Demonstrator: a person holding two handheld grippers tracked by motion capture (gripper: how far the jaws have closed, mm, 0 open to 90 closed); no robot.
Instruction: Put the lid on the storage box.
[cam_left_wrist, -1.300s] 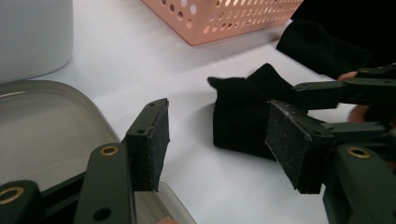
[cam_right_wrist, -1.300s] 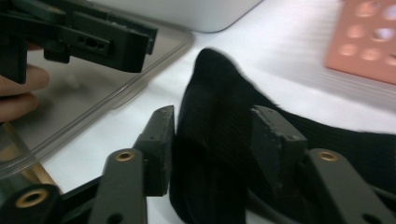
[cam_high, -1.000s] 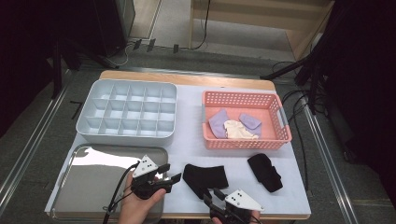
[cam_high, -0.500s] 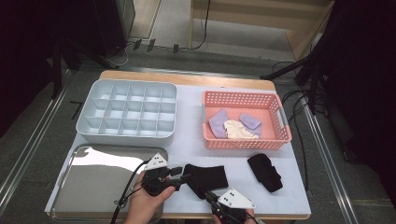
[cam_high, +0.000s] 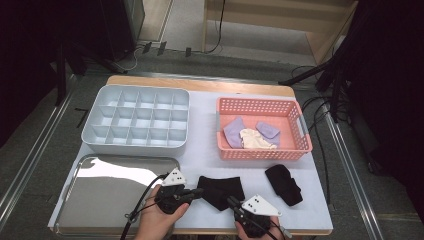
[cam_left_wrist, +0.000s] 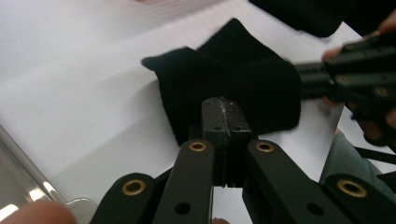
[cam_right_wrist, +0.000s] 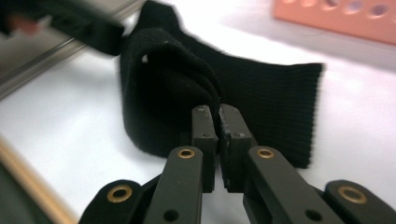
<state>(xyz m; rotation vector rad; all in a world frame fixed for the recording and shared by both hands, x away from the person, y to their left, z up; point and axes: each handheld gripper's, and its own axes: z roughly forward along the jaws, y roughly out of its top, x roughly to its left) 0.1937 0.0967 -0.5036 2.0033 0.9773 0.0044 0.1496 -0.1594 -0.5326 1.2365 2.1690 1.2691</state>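
A white counter (cam_high: 205, 150) carries the work. The black sock (cam_high: 221, 191) lies flat between both tools: the left hand-held gripper (cam_high: 196, 191) and the right hand-held gripper (cam_high: 231, 201) have each just closed, pinching its edges. Grasping looks done; lifting or folding remains.

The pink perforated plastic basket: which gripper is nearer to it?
Right. The right gripper sits below the pink perforated plastic basket, at the black sock; the left gripper lies farther left.

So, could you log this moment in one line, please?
left gripper: shut on black sock | right gripper: shut on black sock | sock: on table
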